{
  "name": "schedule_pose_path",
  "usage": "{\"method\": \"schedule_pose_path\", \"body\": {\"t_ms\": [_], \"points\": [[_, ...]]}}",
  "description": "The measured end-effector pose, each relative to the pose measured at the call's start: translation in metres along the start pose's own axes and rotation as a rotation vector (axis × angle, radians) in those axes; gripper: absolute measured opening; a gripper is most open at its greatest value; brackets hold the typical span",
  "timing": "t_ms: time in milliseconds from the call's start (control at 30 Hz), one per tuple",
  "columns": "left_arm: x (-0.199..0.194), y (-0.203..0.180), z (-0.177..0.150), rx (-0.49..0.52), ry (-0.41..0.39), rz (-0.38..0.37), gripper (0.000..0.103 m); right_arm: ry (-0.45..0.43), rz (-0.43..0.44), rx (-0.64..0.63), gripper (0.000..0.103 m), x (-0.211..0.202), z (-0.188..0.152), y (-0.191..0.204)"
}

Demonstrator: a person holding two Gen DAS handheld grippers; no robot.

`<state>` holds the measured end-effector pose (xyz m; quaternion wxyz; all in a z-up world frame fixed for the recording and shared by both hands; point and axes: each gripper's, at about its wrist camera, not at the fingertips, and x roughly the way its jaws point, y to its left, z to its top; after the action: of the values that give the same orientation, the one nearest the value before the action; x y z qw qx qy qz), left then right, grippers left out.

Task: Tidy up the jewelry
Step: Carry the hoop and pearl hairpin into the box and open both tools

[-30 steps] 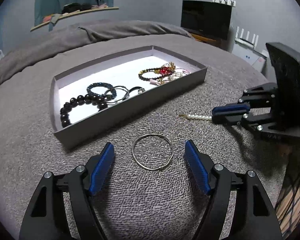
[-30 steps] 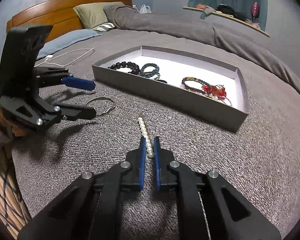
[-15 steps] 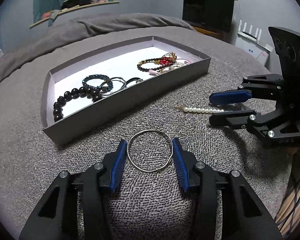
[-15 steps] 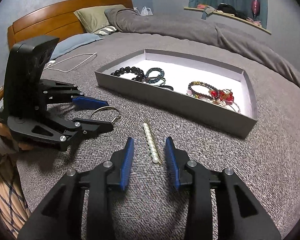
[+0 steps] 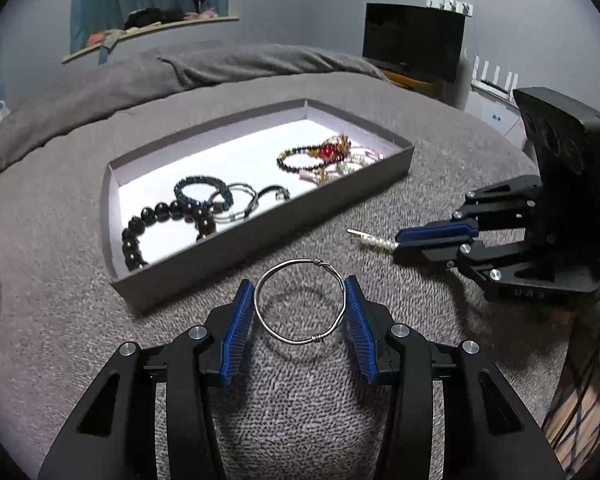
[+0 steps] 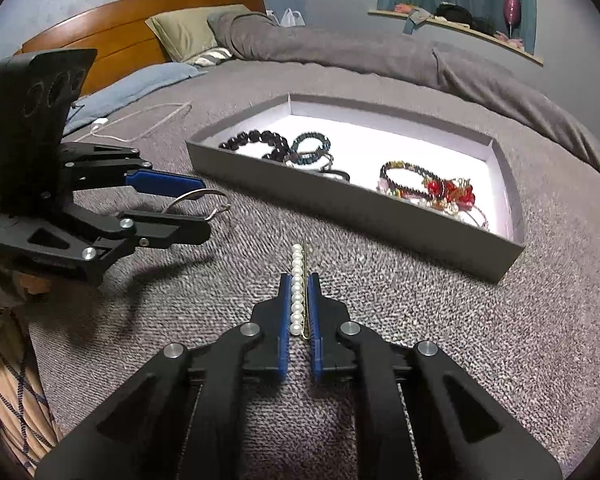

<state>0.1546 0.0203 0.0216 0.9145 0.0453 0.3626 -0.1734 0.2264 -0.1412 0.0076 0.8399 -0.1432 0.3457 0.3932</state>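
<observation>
My left gripper (image 5: 299,292) is shut on a silver wire bangle (image 5: 288,338) and holds it lifted a little above the grey bedspread; its shadow lies below. My right gripper (image 6: 299,280) is shut on a pearl hair clip (image 6: 297,292), whose tip sticks out ahead of the pads. The grey jewelry tray (image 5: 260,236) lies beyond both, holding a black bead bracelet (image 5: 160,216), a dark blue bracelet (image 5: 198,192), thin bangles and a red-beaded bracelet (image 5: 324,152). The tray also shows in the right wrist view (image 6: 360,208).
A folded grey duvet (image 6: 360,52) lies behind the tray. A white cable (image 6: 140,128) runs over the bed at the left near pillows and a wooden headboard. A black TV (image 5: 414,40) stands off the bed.
My left gripper closed on the silver bangle and raised it off the bedspread. My right gripper opened, moved forward over the pearl clip and closed on it.
</observation>
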Motion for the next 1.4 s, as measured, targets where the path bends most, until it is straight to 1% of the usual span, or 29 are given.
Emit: {"method": "schedule_pose_path", "body": {"t_ms": [100, 200, 367, 500, 567, 733, 867, 1067, 1233, 1267, 1333, 1367, 1400], "points": [[-0.002, 0.0, 0.007, -0.009, -0.016, -0.006, 0.047, -0.048, 0.036, 0.015, 0.008, -0.011, 0.006, -0.001], [-0.005, 0.002, 0.014, -0.018, -0.04, -0.004, 0.047, -0.106, 0.04, 0.041, 0.008, -0.023, 0.015, -0.004], [-0.005, 0.01, 0.03, -0.046, -0.08, 0.018, 0.047, -0.179, -0.019, 0.101, 0.008, -0.029, 0.03, -0.019], [-0.002, 0.024, 0.043, -0.098, -0.124, 0.059, 0.047, -0.231, -0.054, 0.139, 0.008, -0.028, 0.046, -0.03], [0.003, 0.034, 0.05, -0.13, -0.137, 0.081, 0.047, -0.242, -0.071, 0.152, 0.008, -0.023, 0.053, -0.035], [0.018, 0.052, 0.058, -0.182, -0.14, 0.128, 0.047, -0.23, -0.111, 0.172, 0.008, -0.004, 0.063, -0.045], [0.029, 0.057, 0.062, -0.192, -0.135, 0.153, 0.047, -0.207, -0.127, 0.187, 0.008, 0.011, 0.066, -0.05], [0.048, 0.064, 0.064, -0.216, -0.099, 0.158, 0.047, -0.144, -0.148, 0.195, 0.008, 0.033, 0.066, -0.052], [0.054, 0.065, 0.064, -0.225, -0.074, 0.167, 0.048, -0.122, -0.155, 0.196, 0.008, 0.041, 0.065, -0.051], [0.053, 0.065, 0.064, -0.221, -0.076, 0.166, 0.051, -0.121, -0.155, 0.198, 0.008, 0.042, 0.065, -0.052], [0.051, 0.062, 0.062, -0.207, -0.089, 0.176, 0.065, -0.119, -0.153, 0.2, 0.009, 0.042, 0.065, -0.053], [0.049, 0.06, 0.061, -0.203, -0.094, 0.179, 0.068, -0.119, -0.154, 0.2, 0.011, 0.042, 0.065, -0.053], [0.047, 0.059, 0.061, -0.198, -0.1, 0.182, 0.076, -0.122, -0.155, 0.2, 0.017, 0.041, 0.065, -0.053]]}}
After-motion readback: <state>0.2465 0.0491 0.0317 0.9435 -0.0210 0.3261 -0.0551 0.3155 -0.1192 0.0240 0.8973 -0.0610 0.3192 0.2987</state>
